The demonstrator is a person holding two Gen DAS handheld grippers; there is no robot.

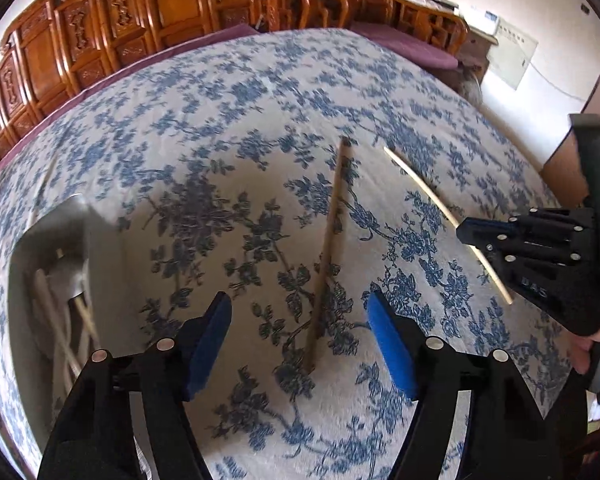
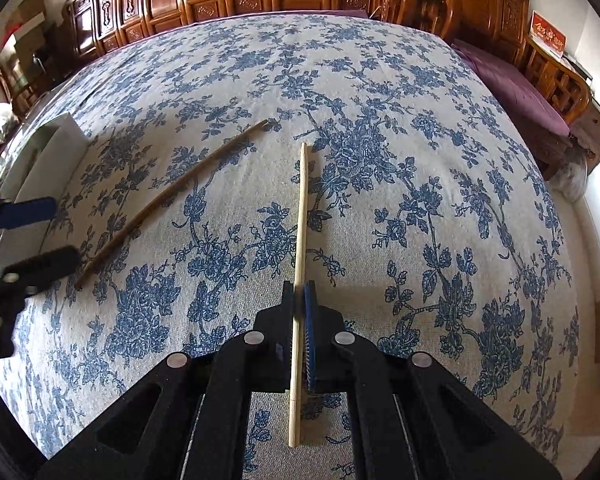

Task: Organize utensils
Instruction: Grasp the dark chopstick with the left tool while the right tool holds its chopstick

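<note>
Already the right hand-held gripper (image 2: 299, 300) is clamped near one end of the pale chopstick (image 2: 301, 216) on the floral counter (image 2: 420, 160), while the left hand-held gripper (image 1: 300, 320), jaws apart, straddles the dark chopstick (image 1: 327, 248); both look light, stiff and slippery, best pinched mid-shaft.

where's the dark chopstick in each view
Left wrist: the dark chopstick lies centre frame on the cloth, running up from between the open left gripper fingers.
Right wrist: the dark chopstick lies left of centre, slanting up to the right.
Shared landmark: the pale chopstick clamped in the right gripper, seen right of the dark one in the left view.
</note>
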